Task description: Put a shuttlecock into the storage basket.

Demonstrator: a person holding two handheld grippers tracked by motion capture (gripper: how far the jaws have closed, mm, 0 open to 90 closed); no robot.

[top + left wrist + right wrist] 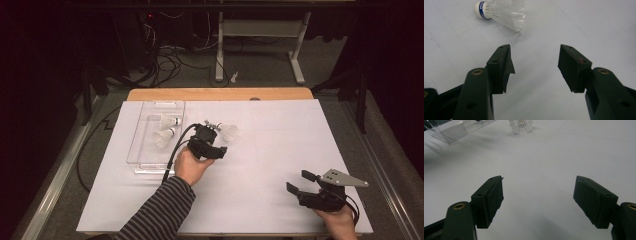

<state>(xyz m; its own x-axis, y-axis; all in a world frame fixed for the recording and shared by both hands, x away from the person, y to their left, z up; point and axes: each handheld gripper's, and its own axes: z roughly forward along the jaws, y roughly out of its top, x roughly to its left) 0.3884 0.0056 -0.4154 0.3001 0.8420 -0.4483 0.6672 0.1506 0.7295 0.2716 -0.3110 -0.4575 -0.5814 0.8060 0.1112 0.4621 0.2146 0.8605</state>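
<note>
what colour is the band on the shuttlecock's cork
Blue, around the white cork of the shuttlecock; clearest in the left gripper view.

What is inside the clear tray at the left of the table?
Inside the clear tray lie two white shuttlecocks, one behind the other. A third shuttlecock lies outside it on the white table, beside the open left gripper. Nothing covers the tray.

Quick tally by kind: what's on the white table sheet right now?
White feathered shuttlecocks: 3 (two inside the tray, one loose on the sheet)
Clear plastic rectangular tray: 1
Black two-jaw tools: 2 (left tool, right tool, both open, holding nothing)
Total: 6
</note>
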